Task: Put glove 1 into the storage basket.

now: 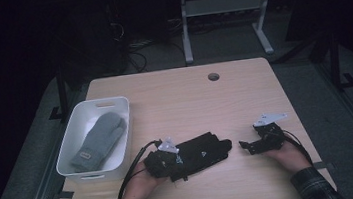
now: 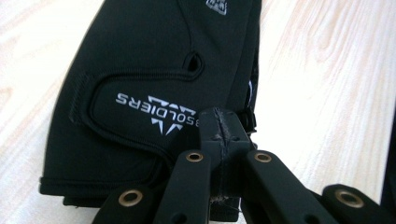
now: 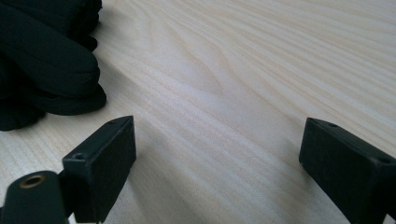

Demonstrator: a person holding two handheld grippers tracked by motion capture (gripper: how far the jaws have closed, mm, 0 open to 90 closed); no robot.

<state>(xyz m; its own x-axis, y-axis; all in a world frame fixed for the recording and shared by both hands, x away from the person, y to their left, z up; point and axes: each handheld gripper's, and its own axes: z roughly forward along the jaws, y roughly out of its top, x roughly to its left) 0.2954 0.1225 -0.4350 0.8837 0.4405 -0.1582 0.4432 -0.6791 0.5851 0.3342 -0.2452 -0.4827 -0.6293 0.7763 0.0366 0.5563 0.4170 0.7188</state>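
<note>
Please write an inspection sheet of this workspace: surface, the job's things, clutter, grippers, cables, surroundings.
Surface: light wooden table with a round hole near its far edge.
Job's things: black glove lying flat; grey mitten inside the white bin at the table's left.
Clutter: nothing seen.
Grippers: left gripper shut on the black glove's cuff edge; right gripper open over bare wood, beside the glove's fingertips, not touching them.
Cables: a black cable trails from the left gripper.
Surroundings: dark room, grey floor, a white desk frame behind.

The high view looks down on the table [image 1: 244, 96]; both gripper views sit close, sharing the black glove [image 2: 140, 93].
</note>
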